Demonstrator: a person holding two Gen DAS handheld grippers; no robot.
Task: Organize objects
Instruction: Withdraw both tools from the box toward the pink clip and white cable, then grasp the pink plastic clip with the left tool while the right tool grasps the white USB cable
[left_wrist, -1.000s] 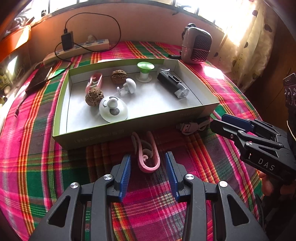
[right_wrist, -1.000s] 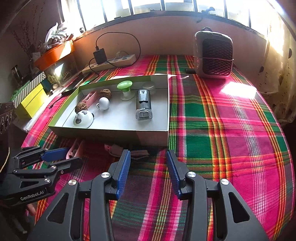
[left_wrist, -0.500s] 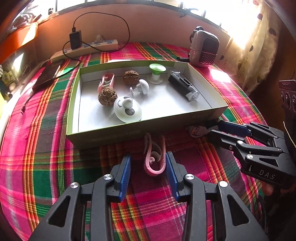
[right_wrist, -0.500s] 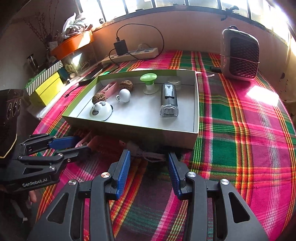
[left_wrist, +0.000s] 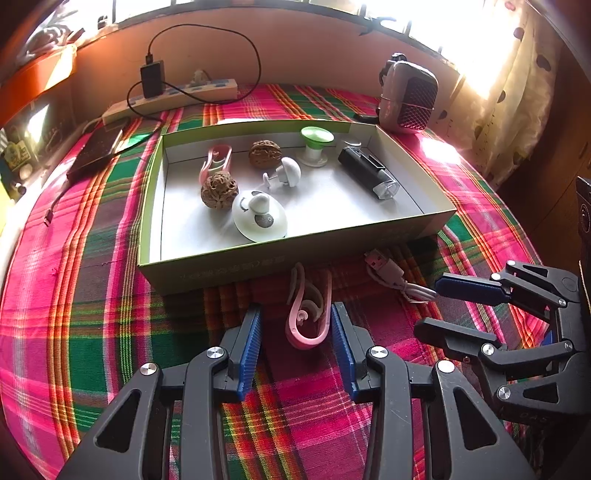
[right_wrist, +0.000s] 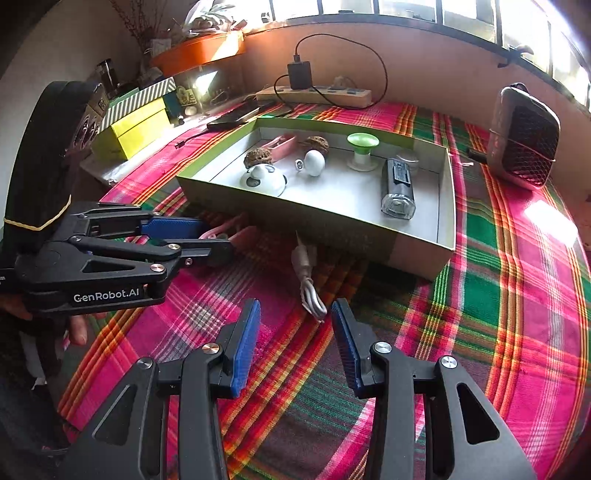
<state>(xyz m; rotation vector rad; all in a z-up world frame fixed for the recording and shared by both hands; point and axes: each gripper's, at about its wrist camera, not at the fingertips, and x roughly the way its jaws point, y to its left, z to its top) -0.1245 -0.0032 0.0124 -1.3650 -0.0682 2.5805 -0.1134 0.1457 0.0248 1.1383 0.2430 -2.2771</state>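
Pink clip (left_wrist: 309, 317) between the parted left gripper (left_wrist: 295, 332) fingers, untouched.

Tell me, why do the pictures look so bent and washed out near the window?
Left wrist view: fisheye lens bows the green cardboard box; sunlight overexposes the spotted cream curtain. Right wrist view: window glare leaves a bright patch on the plaid tablecloth; corners fall dark.

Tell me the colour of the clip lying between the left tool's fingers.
Pink; the clip shows best in the left wrist view.

Both wrist views share box (left_wrist: 295, 254).
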